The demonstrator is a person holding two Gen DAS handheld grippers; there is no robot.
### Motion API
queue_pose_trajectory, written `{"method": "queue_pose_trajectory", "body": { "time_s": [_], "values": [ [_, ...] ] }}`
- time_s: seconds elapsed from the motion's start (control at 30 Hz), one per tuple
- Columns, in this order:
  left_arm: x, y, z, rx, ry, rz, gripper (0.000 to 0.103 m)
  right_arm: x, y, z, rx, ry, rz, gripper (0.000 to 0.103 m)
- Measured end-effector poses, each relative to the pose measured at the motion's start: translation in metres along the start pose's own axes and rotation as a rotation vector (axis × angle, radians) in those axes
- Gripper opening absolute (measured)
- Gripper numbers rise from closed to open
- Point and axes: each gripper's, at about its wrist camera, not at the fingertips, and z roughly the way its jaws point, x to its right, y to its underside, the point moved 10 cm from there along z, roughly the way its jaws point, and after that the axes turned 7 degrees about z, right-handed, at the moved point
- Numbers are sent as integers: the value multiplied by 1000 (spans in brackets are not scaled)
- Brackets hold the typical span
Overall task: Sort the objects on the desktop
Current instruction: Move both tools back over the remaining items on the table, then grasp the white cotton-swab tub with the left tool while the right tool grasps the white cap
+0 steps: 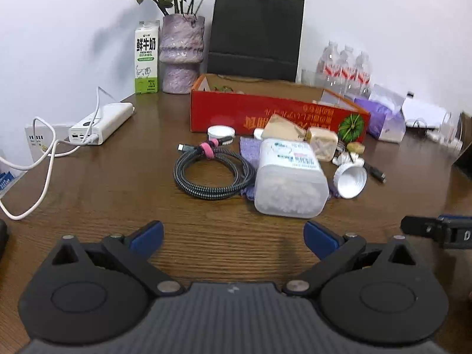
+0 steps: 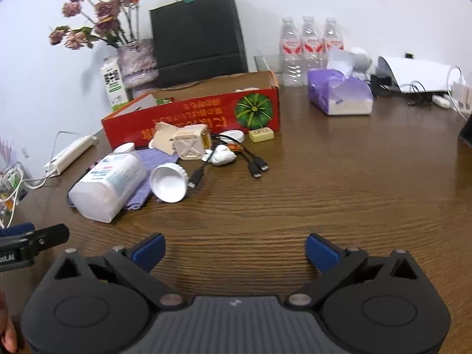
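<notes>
A red cardboard box (image 1: 265,115) (image 2: 206,112) stands open on the brown table. In front of it lies a pile: a coiled braided cable (image 1: 212,174), a translucent plastic jar (image 1: 290,180) (image 2: 109,183) on its side on a purple cloth (image 2: 153,159), a white jar lid (image 1: 351,181) (image 2: 169,181), a cream cube (image 2: 190,143), a small white round tin (image 1: 221,132), black cables (image 2: 253,162). My left gripper (image 1: 233,234) is open and empty, short of the jar. My right gripper (image 2: 236,249) is open and empty, right of the pile.
At the back stand a milk carton (image 1: 146,59), a purple vase with dried flowers (image 1: 181,56), a black paper bag (image 1: 255,34), water bottles (image 2: 309,47) and a purple tissue pack (image 2: 339,94). A white power bank (image 1: 101,122) with cables lies left.
</notes>
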Motion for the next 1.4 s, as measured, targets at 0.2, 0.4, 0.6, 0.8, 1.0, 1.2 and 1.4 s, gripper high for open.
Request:
{"method": "queue_pose_trajectory", "body": {
  "time_s": [0.2,0.4,0.6,0.8,1.0,1.2,1.4],
  "values": [
    [7,2,1,-6,-33,74,103,-2,2,0,-3,-6,-7,103],
    [4,4,5,-38,-25,49,103,-3,3,0,-6,-7,-9,103],
    [1,6,7,-62,-13,21,103,-4,3,0,-8,-3,-14,103],
    [7,-1,12,-74,38,1,103,-5,2,0,-7,-13,-14,103],
    [25,-38,26,-11,88,70,103,-16,-7,8,-45,-81,-88,98],
    [39,-61,59,-32,163,74,103,-31,-54,26,-5,-98,-122,81],
    [36,-55,86,-96,206,73,71,-68,-59,57,-21,-217,-223,51]
  ]
}}
